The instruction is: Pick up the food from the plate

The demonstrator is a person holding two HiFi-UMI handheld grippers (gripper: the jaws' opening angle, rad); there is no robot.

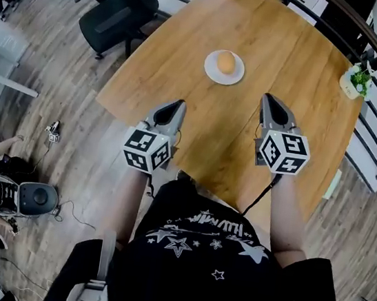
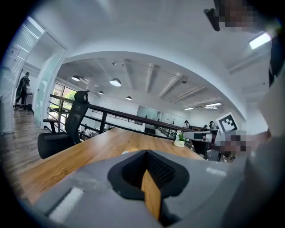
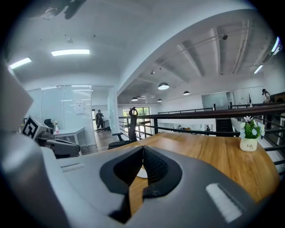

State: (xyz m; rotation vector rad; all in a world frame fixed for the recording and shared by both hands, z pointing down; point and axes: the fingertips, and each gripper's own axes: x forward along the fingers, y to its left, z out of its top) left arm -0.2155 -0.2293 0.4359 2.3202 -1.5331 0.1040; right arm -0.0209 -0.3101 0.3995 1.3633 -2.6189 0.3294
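Nothing was picked up yet: the round orange-brown food (image 1: 226, 62) sat on its small white plate (image 1: 210, 71) at upper centre of the head view, with the left gripper (image 1: 174, 106) and right gripper (image 1: 269, 98) well below it, jaws pressed together, empty.

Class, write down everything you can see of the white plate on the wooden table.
The white plate is small, round, shallow and plain, ceramic by its look. It lies flat on the wooden table, toward the far middle. One rounded orange-brown food item sits at its centre, leaving the rim bare all round. Nothing else touches it.
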